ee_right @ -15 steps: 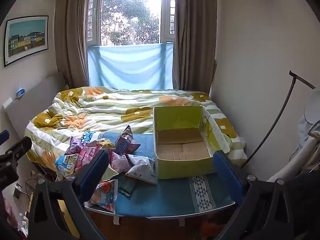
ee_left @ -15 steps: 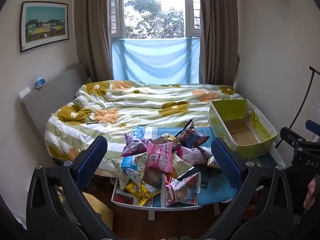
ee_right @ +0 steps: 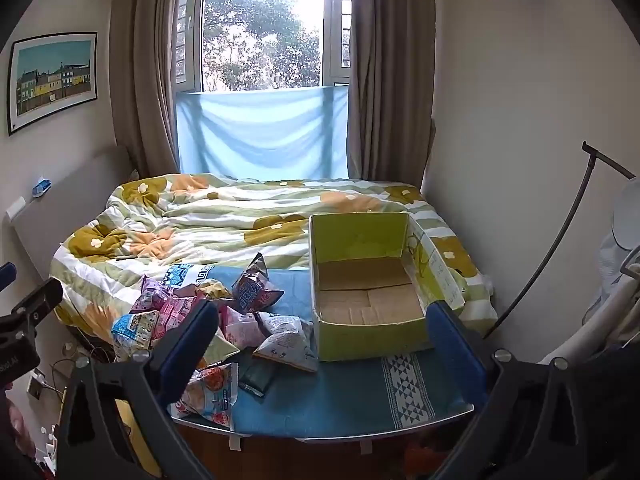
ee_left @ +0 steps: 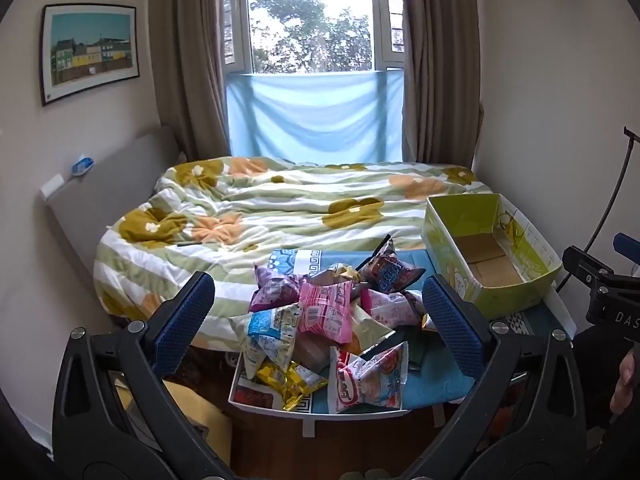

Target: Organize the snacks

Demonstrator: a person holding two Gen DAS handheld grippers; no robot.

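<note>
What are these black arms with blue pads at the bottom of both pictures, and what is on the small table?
They are hand-held claws, one in each hand of a person, no robot. A camera on each looks forward along its two fingers. One picture is from the left claw, the other from the right claw. Both are open and hold nothing.

On the table, covered with a blue cloth, lies a pile of snack bags. Beside it stands an empty green cardboard box. Behind is a bed with a flowered quilt. Likely the snacks go into the box.
</note>
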